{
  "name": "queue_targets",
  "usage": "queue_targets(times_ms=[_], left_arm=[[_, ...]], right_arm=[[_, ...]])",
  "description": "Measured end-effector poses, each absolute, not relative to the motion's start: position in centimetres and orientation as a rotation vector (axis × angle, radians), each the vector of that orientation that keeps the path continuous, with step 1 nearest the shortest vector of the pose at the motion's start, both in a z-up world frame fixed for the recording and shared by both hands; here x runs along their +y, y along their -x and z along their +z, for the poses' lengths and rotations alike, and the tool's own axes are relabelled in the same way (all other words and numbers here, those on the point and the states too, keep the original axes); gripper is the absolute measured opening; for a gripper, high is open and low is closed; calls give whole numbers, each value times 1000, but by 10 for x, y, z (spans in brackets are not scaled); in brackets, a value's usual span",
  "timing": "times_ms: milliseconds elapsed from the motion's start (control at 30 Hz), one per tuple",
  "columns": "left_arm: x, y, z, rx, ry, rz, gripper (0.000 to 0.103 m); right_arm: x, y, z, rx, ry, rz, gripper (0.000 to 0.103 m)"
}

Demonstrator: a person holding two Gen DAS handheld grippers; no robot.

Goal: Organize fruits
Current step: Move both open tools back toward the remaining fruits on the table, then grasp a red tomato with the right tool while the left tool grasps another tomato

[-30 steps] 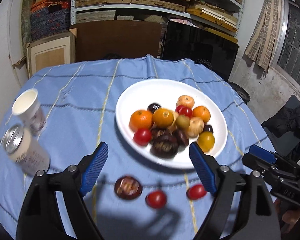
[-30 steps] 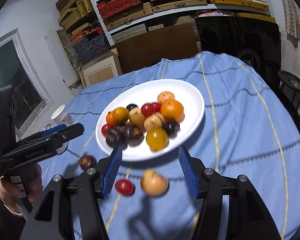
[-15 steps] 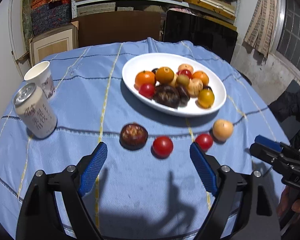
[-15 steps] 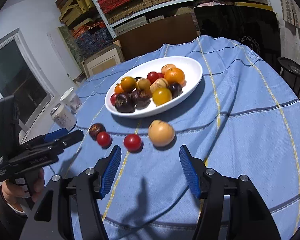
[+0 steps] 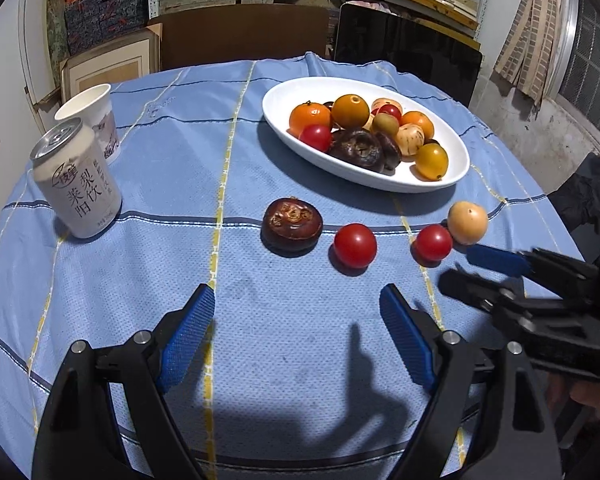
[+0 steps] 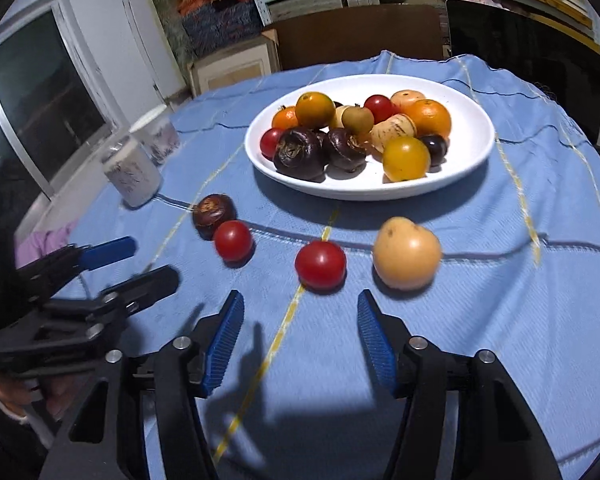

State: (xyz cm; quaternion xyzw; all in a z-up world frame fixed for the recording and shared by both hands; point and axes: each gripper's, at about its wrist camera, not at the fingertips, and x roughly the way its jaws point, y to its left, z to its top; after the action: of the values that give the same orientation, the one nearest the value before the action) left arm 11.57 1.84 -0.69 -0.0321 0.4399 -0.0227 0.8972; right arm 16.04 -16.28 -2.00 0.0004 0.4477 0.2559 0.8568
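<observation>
Four fruits lie in a row on the blue cloth in front of the white plate [image 5: 284, 96]: a brown water chestnut [image 5: 291, 224], two red tomatoes [image 5: 355, 245] [image 5: 433, 242] and a tan round fruit [image 5: 467, 223]. The plate holds several more fruits. My left gripper [image 5: 296, 296] stands open and empty just short of the chestnut and the first tomato. My right gripper [image 6: 300, 300] is closing its jaws with nothing between them, just short of the second tomato [image 6: 320, 265]; the tan fruit [image 6: 407, 253] sits to its right.
A white drink can [image 5: 76, 178] and a paper cup [image 5: 90, 116] stand at the table's left side. Each gripper shows in the other's view, low beside the fruit row. Shelves, boxes and a black panel lie behind the round table.
Both grippers have drawn back from the plate and sunk toward the cloth. The loose fruits now lie ahead of the fingertips instead of between them. The tan fruit rests still.
</observation>
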Motion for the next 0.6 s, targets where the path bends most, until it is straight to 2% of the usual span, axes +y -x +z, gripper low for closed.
queue_targets(times_ms=[133,200,233,533,600], left_arm=[[22,-117,-8,914,69,-51,82],[22,-119,-10,923,75,-54,82],[22,-120,-11,928,77,-57,82],[-2,-133,-16,948,55,-93,82],[-10,-138,-18,960,48,-101,71]], right_arm=[[-150,-173,-26,950,31,515,55],[-145,-177,-29,952,54,503,46],[-145,-178,-29,947,66,491,32],[-185,-160,-21,930,-38,519,31],[-195,-155,-21,927,-59,513,31]])
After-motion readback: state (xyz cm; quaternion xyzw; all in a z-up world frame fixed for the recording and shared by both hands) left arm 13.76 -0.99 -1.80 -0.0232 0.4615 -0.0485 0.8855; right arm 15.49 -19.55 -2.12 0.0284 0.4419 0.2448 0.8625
